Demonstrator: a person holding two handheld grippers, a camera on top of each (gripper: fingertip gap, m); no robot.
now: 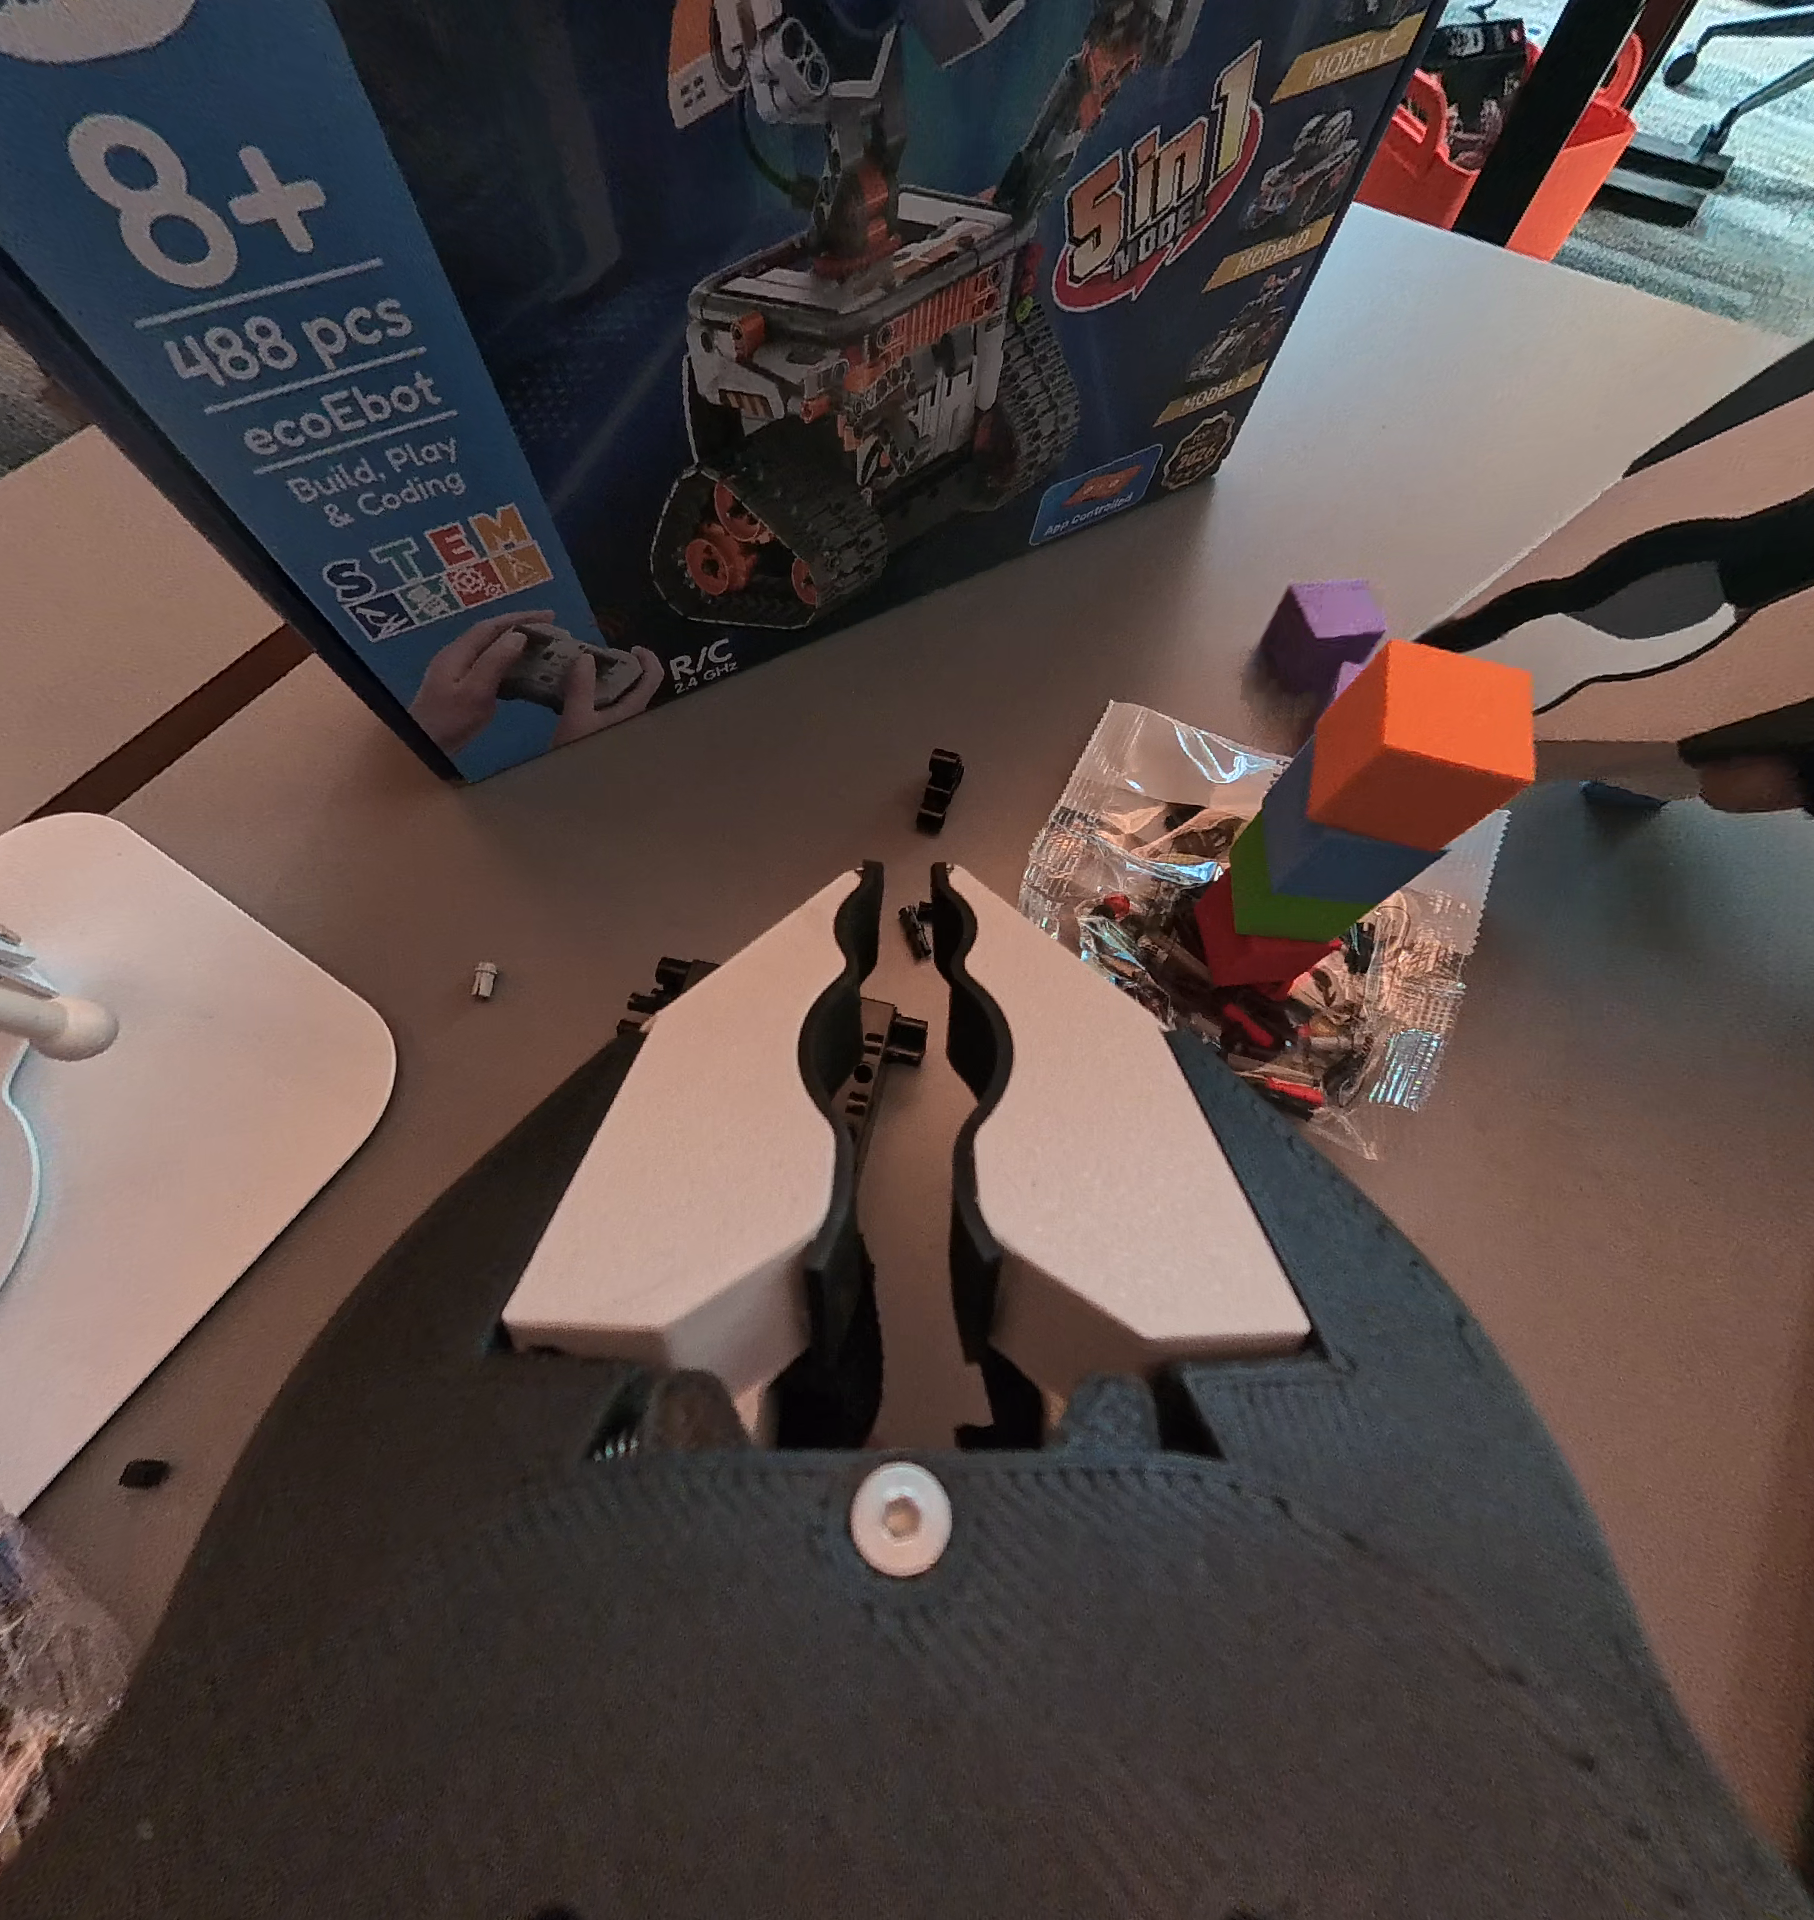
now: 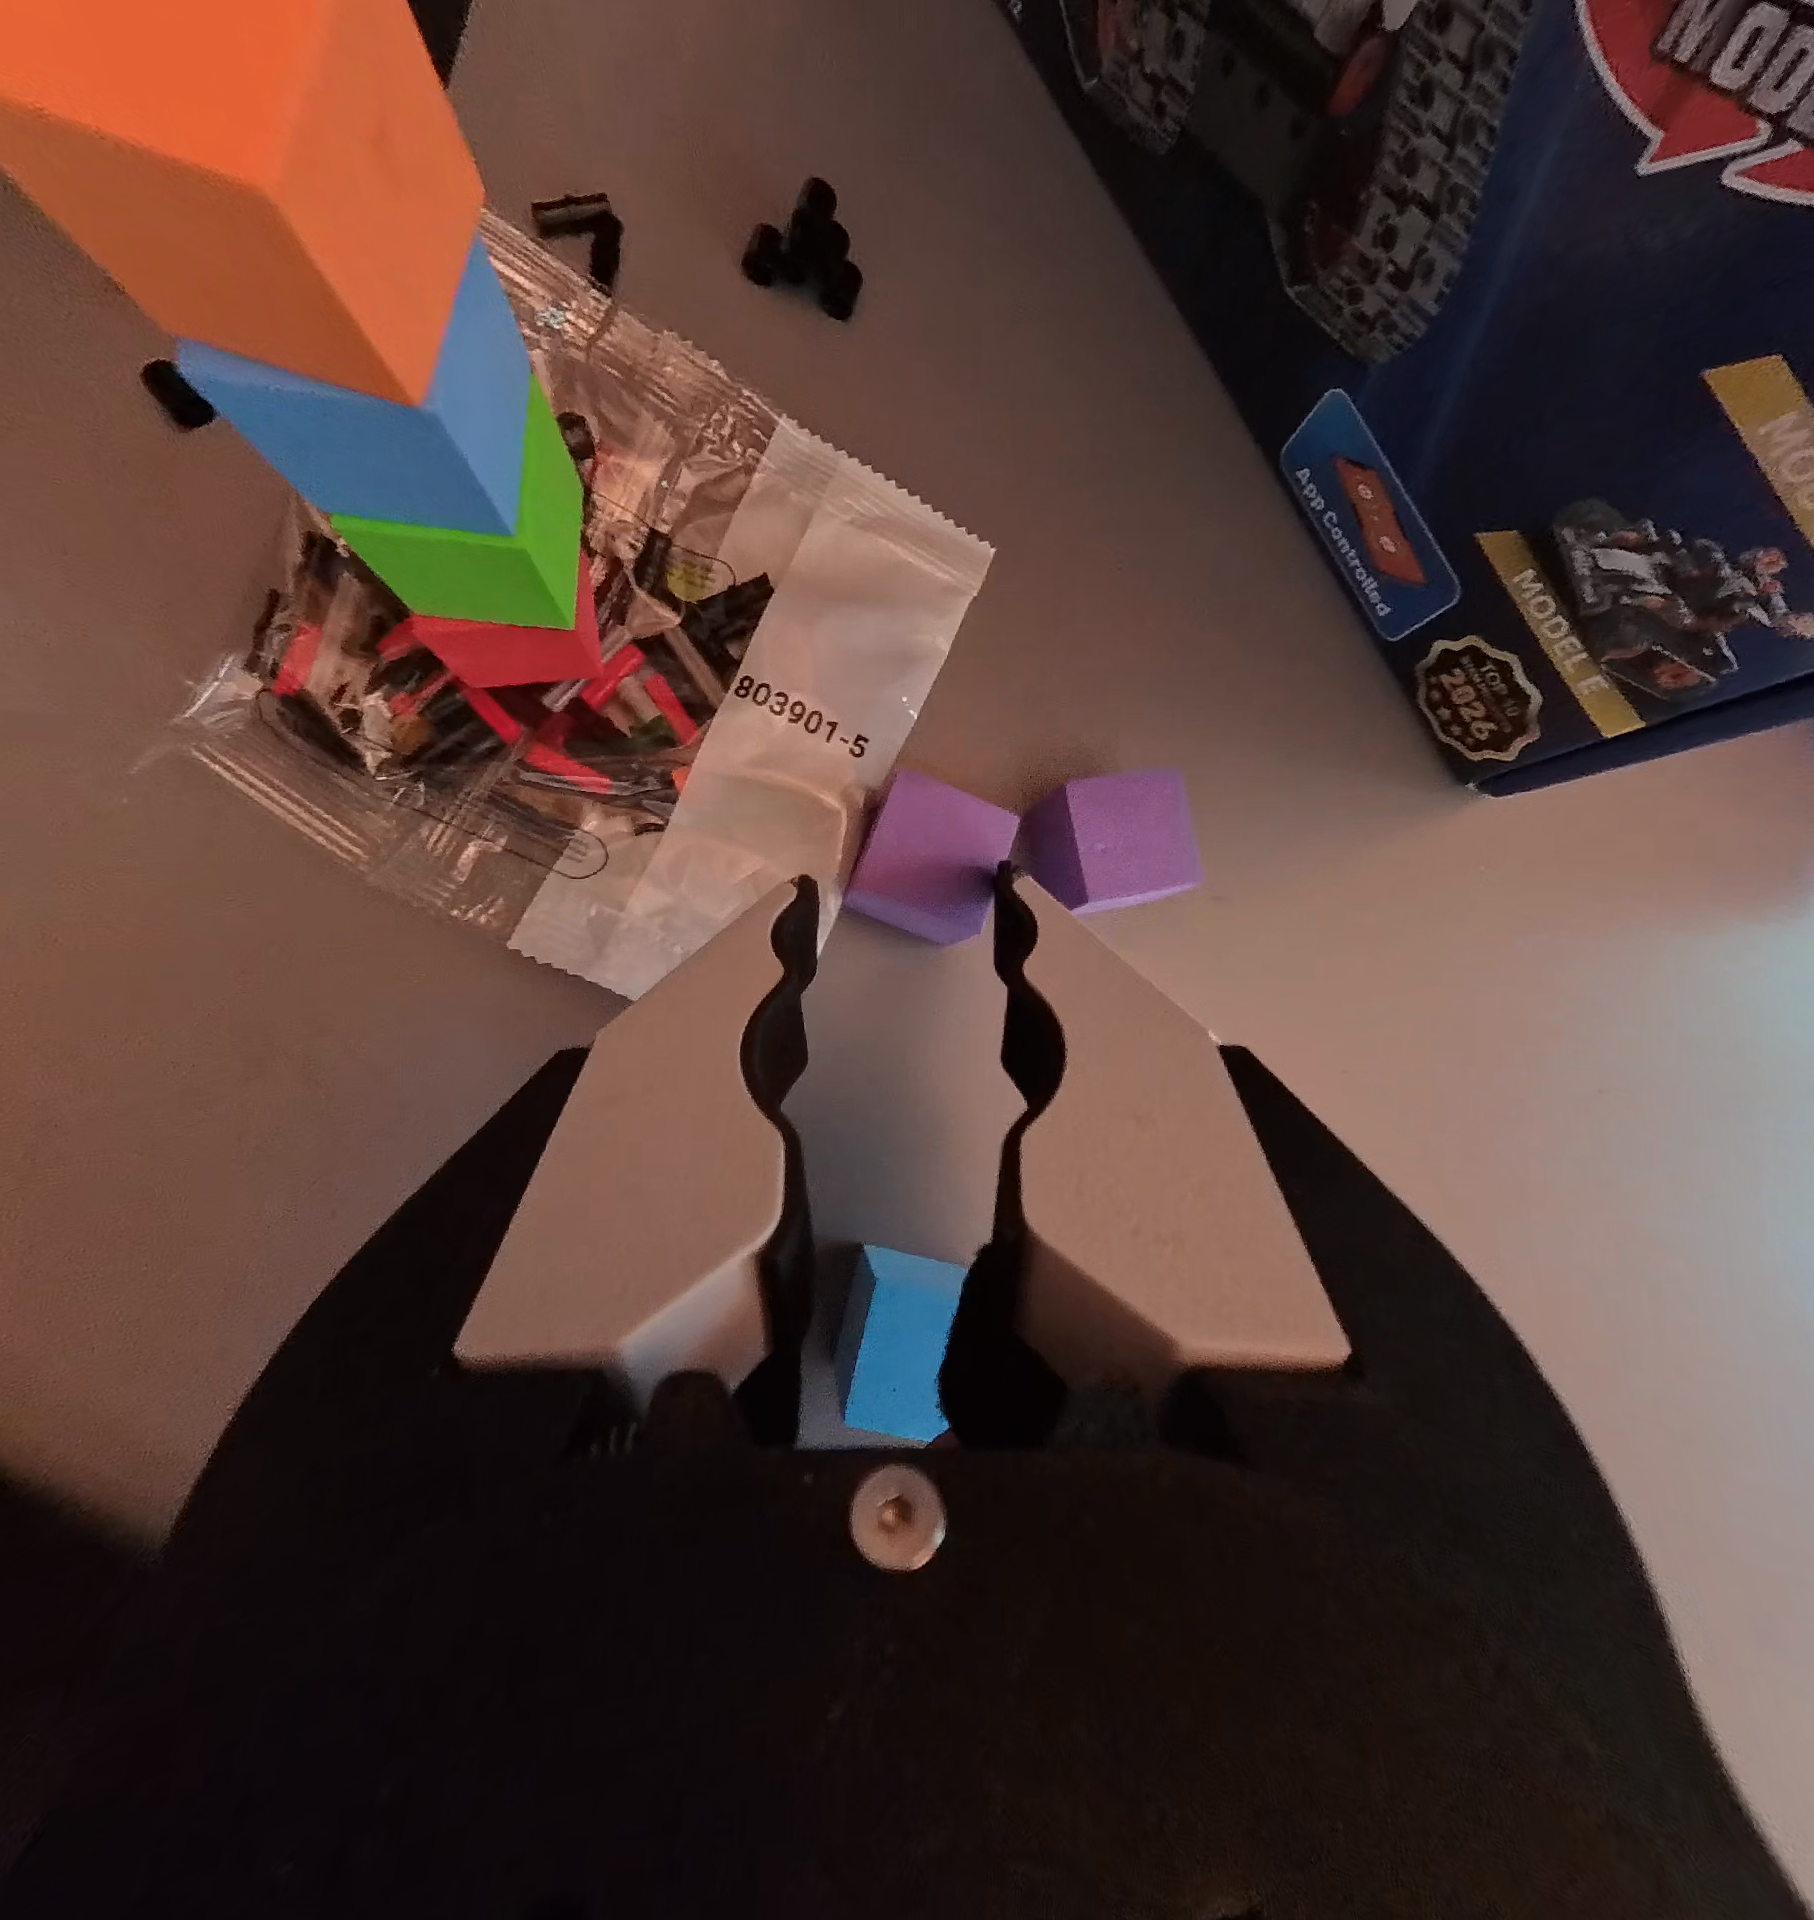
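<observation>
Purple cubes (image 2: pixel 929 857) sit at the right gripper (image 2: pixel 903 883)'s empty parted jaws; left gripper (image 1: pixel 903 878) narrowly parted, empty.

We see a pale grey tabletop (image 1: pixel 1454 343) under dim, warm light, with a brighter bluish patch at its 3 o'clock edge in the right wrist view. At 1 o'clock in the left wrist view lie grey carpet (image 1: pixel 1734 239), a dark upright post (image 1: pixel 1547 114), orange containers (image 1: pixel 1568 177) and chair legs (image 1: pixel 1755 62).

Dim warm light, fisheye-warped edges, right view's corner blurred.
</observation>
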